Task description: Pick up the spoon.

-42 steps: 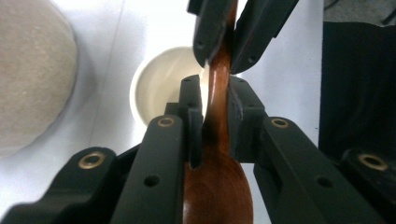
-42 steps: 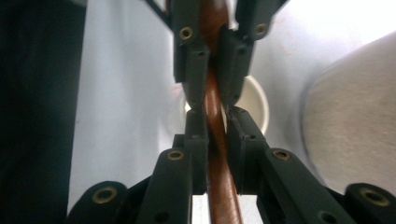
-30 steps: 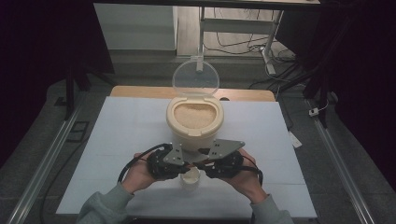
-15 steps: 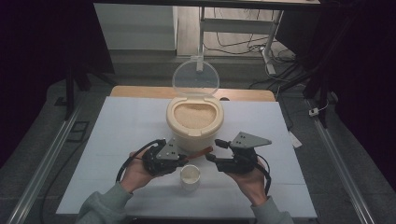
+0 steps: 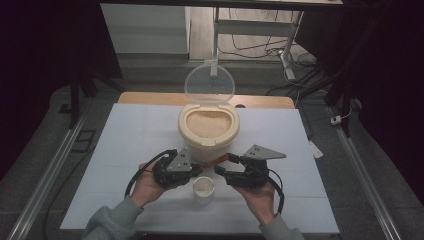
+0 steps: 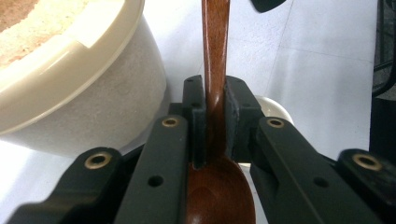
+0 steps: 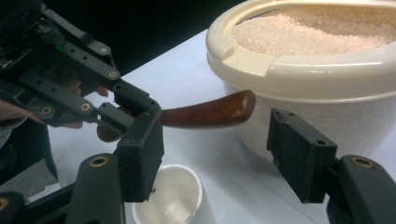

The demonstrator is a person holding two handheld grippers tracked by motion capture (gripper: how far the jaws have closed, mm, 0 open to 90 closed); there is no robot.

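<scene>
- The wooden spoon (image 6: 215, 70) is clamped at its neck by the left gripper (image 5: 187, 167), at frame centre above the cup (image 5: 203, 189).
- The right gripper (image 7: 215, 149) is spread open, empty, its jaws having just been opening.
- Stiff, light, smooth wood is judged: the handle end is best taken.

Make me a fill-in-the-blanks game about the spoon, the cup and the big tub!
1. The left claw is shut on a wooden ____.
2. The big cream tub has its clear lid standing ____.
3. The small white cup stands on the table between the two ____.
4. The right claw is ____, with nothing between its pads.

Missing words: spoon; open; claws; open
</scene>
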